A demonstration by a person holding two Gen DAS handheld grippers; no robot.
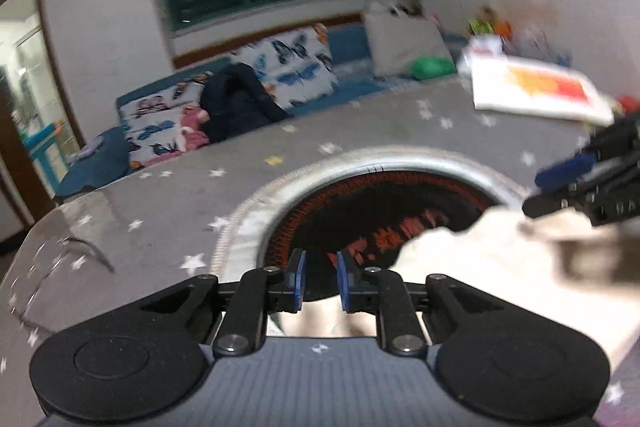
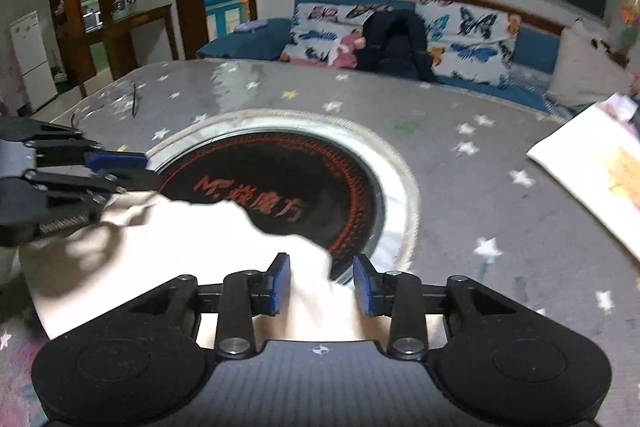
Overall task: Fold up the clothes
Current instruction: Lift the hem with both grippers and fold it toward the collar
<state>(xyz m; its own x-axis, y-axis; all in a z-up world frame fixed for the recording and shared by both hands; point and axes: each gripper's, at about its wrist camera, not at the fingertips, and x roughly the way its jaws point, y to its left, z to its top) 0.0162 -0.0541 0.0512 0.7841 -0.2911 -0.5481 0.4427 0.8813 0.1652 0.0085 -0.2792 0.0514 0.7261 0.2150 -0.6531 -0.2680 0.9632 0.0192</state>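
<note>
Cream cloth [image 2: 192, 247] lies bunched at the near edge of your counter [image 2: 460, 195], spilling over the near rim of the round black burner [image 2: 288, 187] with red lettering. Your right gripper [image 2: 322, 285] has its blue pads apart, with a fold of the cloth rising between them. Your left gripper [image 1: 320, 281] also stands apart, pads either side of the cloth's near edge. A white box [image 2: 600, 175] sits on the counter's far right. Beyond the counter stands a sofa [image 2: 400, 35] with butterfly cushions.
</note>
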